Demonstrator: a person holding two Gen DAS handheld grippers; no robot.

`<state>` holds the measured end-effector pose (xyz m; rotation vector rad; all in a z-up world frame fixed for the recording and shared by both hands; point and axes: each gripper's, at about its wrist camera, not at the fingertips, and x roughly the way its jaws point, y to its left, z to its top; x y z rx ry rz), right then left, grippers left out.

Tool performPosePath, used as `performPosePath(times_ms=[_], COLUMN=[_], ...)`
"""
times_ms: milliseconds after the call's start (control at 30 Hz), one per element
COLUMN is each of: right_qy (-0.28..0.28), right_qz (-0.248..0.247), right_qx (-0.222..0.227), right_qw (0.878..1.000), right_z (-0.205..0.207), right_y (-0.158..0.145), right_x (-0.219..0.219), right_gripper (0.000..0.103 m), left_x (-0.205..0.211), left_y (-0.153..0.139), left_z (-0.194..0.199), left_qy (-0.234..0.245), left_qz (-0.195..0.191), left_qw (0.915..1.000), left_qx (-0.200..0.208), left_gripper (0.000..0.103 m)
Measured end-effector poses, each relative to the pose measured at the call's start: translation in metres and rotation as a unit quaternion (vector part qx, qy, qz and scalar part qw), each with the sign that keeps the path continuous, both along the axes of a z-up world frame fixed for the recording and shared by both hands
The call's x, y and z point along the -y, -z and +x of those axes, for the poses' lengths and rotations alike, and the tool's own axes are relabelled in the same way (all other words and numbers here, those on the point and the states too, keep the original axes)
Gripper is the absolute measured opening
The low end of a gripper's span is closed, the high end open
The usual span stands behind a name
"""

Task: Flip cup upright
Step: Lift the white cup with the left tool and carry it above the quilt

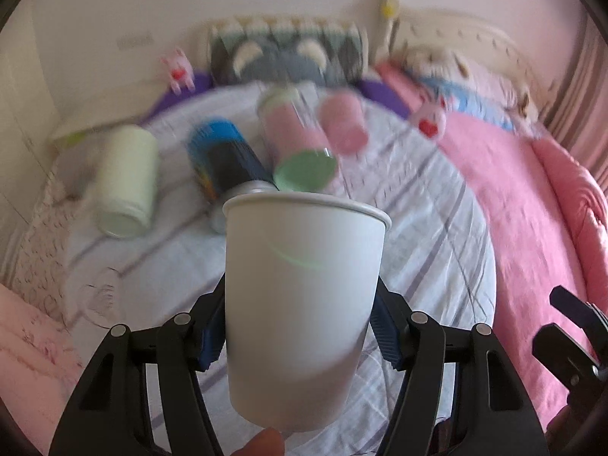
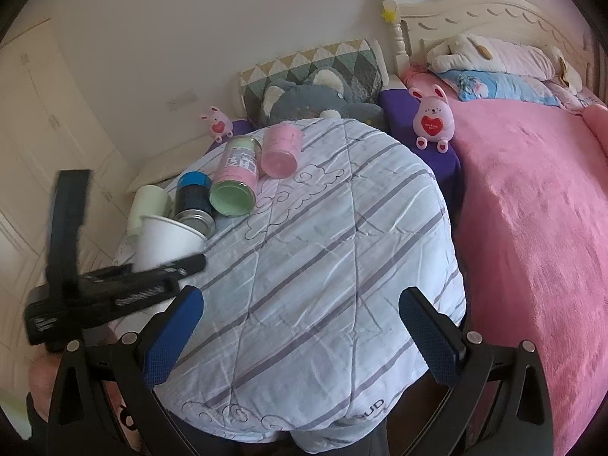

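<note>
Cans (image 2: 231, 186) crowd quilt's (image 2: 342, 247) far left; rest of quilt open

The striped quilt (image 2: 304, 266) shows "UD" at its near hem.

striped quilt (image 2: 323, 266) | pink blanket (image 2: 532, 228) | four cans lying (image 2: 231, 174) | bunny toy (image 2: 433, 119)

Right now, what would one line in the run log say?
left gripper: shut on white paper cup, rim up, off striped quilt | right gripper: open, empty | four cans: lying beyond
</note>
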<state>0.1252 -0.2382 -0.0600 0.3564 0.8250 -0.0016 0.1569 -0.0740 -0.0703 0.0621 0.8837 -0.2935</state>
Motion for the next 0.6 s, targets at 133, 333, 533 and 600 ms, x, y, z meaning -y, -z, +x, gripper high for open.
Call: performPosePath(times_ms=[133, 333, 533, 600], right_qy=[-0.002, -0.010, -0.009, -0.008], right_qz=[-0.002, -0.014, -0.028, -0.032], right_qx=[-0.001, -0.020, -0.026, -0.024], right_qw=[1.000, 1.000, 0.999, 0.999], right_z=[-0.010, -0.027, -0.043, -0.046], right_y=[-0.001, 0.005, 0.001, -0.001], right_x=[-0.007, -0.021, -0.032, -0.035], right_gripper=[0.103, 0.103, 0.103, 0.103], left_x=[-0.019, -0.031, -0.049, -0.052], left_y=[-0.009, 0.036, 0.059, 0.061], left_z=[-0.036, -0.046, -0.057, -0.063], left_qy=[-0.010, -0.025, -0.041, -0.044], left_qz=[-0.023, -0.042, -0.046, -0.047], left_qw=[0.9890, 0.9833, 0.9851, 0.9852], left_qx=[0.146, 0.175, 0.161, 0.159], left_gripper=[0.066, 0.066, 0.067, 0.067])
